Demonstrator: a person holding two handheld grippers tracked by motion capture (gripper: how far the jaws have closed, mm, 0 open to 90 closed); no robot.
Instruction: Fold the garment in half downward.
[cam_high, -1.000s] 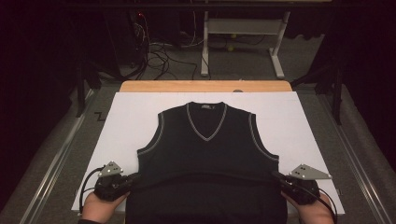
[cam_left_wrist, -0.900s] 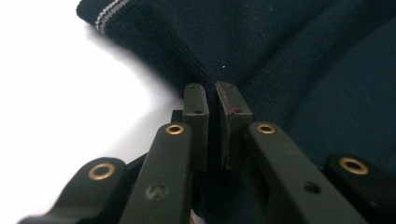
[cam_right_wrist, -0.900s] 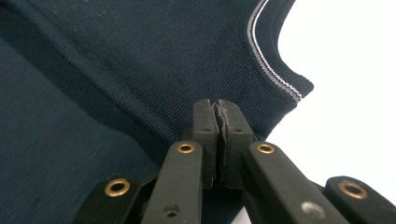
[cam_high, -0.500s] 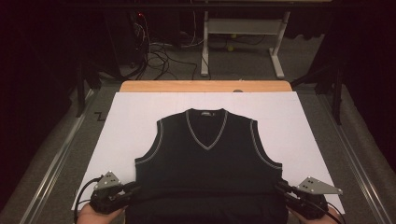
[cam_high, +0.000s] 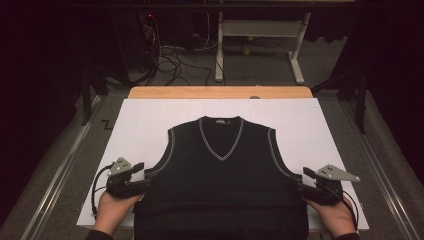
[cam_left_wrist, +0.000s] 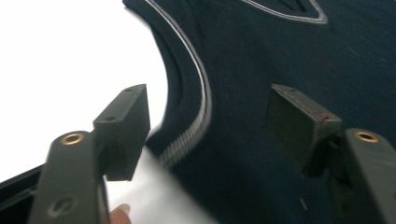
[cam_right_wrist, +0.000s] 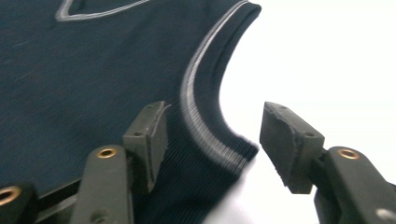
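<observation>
here, one vest (cam_high: 222, 175), two opening grippers, one sheet (cam_high: 145, 120)

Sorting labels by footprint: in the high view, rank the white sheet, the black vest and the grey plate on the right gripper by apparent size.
1. white sheet
2. black vest
3. grey plate, by far the smallest
</observation>
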